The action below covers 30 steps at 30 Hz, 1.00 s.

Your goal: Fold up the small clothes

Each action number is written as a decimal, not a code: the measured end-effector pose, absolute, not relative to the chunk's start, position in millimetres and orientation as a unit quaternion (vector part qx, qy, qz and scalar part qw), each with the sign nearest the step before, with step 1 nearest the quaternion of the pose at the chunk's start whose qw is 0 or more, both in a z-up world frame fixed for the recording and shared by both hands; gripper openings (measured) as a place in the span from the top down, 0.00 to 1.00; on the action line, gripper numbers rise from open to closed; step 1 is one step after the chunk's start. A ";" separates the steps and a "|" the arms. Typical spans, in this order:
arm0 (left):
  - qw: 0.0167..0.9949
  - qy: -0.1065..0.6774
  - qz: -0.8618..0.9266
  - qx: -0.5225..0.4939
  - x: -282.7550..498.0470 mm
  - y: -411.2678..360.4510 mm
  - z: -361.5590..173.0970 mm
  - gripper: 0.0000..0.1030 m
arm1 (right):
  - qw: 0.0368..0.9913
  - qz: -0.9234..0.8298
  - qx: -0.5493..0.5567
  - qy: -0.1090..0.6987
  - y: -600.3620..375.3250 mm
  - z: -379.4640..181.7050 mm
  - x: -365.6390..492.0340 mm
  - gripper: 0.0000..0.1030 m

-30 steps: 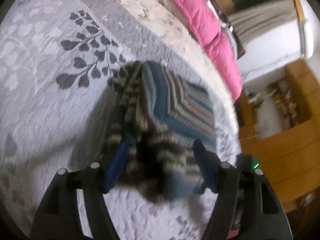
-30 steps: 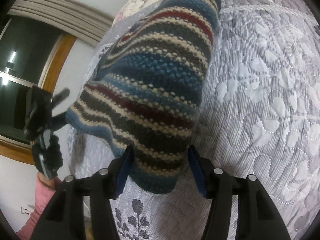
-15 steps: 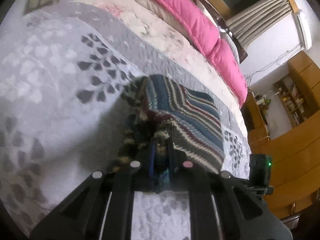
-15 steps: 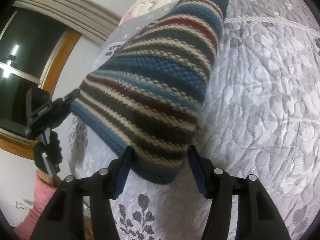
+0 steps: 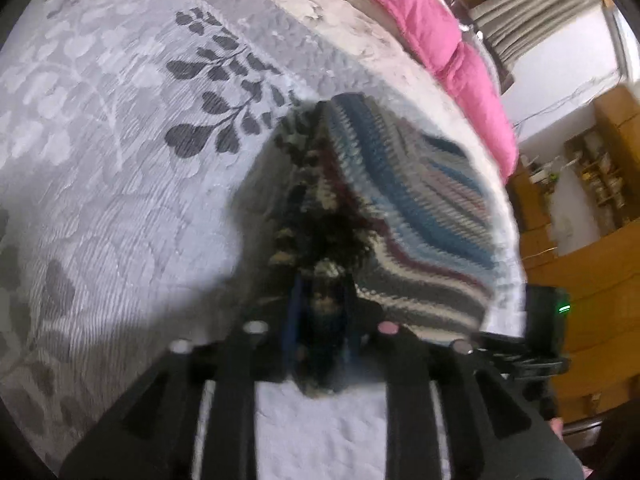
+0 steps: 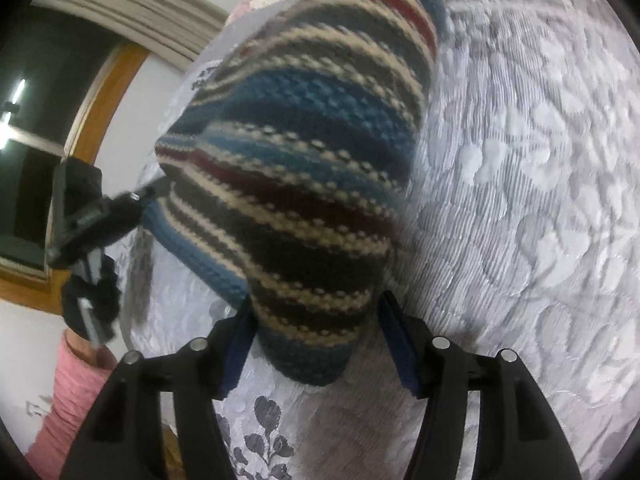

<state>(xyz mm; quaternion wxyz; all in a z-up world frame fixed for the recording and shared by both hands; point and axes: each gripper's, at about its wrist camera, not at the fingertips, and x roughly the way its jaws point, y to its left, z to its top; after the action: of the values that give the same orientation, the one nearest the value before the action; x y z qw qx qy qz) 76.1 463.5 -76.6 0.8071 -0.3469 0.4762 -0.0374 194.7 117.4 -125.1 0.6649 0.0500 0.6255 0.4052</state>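
Observation:
A small striped knit garment (image 5: 420,216) in blue, cream, dark grey and maroon lies on the grey quilted bed cover (image 5: 100,160). My left gripper (image 5: 322,300) is shut on a bunched corner of it, which is lifted off the bed. In the right wrist view the same knit garment (image 6: 304,168) fills the middle, and one rounded corner sits between the spread fingers of my right gripper (image 6: 318,340), which stands open around it. The left gripper (image 6: 100,216) shows there too, at the garment's left edge, held by a gloved hand (image 6: 90,300).
Pink pillows (image 5: 440,40) line the far side of the bed. Wooden cabinets (image 5: 592,248) stand beyond the bed's right edge. A pink sleeve (image 6: 68,392) and a wood-framed window (image 6: 60,120) are at the left of the right wrist view.
My left gripper went from open to shut on the garment's corner and has raised it. The right gripper stayed open around the other corner, with the garment pulled slightly higher.

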 end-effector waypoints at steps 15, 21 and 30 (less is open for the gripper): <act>0.793 0.499 -0.018 -0.350 202.6 464.8 -72.3 0.62 | 0.700 0.401 0.039 0.589 78.3 -100.3 199.0 0.39; 0.823 0.469 -0.011 -0.320 201.1 465.0 -55.7 0.96 | 0.699 0.401 0.059 0.589 64.7 -105.7 198.7 0.39; 0.809 0.488 0.001 -0.328 194.4 475.0 -77.8 0.92 | 0.701 0.401 0.046 0.588 69.9 -103.1 200.8 0.39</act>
<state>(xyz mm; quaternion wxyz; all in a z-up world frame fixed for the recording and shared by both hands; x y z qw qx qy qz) 194.4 475.0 -77.8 0.8090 -0.3280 0.4877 0.0006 200.8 69.9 -103.1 0.7009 0.0461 0.5878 0.4014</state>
